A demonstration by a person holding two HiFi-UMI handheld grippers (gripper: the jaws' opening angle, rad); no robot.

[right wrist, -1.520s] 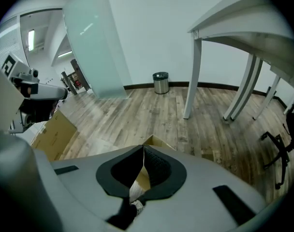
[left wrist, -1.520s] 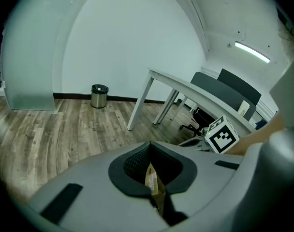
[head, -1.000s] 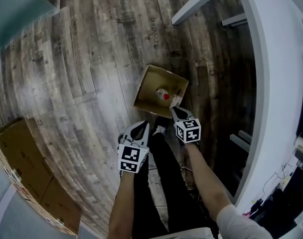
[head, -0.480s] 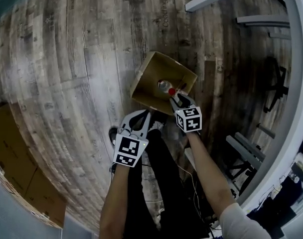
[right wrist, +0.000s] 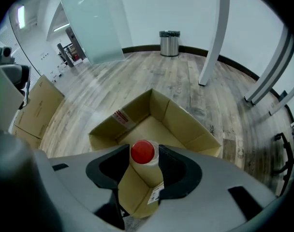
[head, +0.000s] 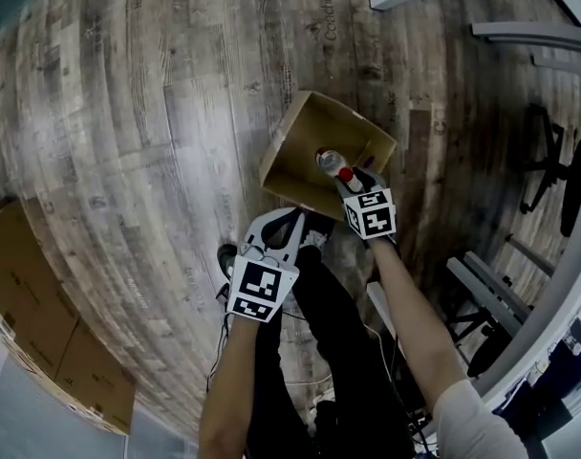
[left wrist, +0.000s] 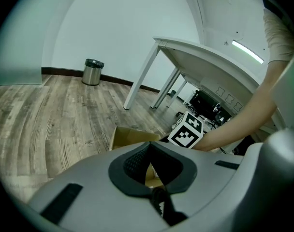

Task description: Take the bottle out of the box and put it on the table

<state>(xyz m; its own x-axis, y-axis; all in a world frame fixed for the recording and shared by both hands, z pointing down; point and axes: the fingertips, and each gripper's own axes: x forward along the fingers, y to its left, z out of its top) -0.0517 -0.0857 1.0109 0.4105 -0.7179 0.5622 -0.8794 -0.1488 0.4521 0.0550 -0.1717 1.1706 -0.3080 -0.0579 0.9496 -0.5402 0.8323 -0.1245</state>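
- The left gripper (head: 292, 220), jaws closed on nothing, is hanging idle beside the near box wall.
- The right gripper (right wrist: 143, 153), jaws just opening wide, is straddling the red-capped bottle (right wrist: 142, 172) for a grasp.
- The bottle is standing upright inside the box (right wrist: 185, 124) on the floor.

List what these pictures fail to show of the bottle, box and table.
The bottle: lower part hidden in the right gripper view by the right gripper, whose jaws have just been opening with it between them.
The label on the box: print too small, right gripper view.
Inside the box: hidden by the left gripper in its own view.
The table: left gripper view shows only its edge and underside.
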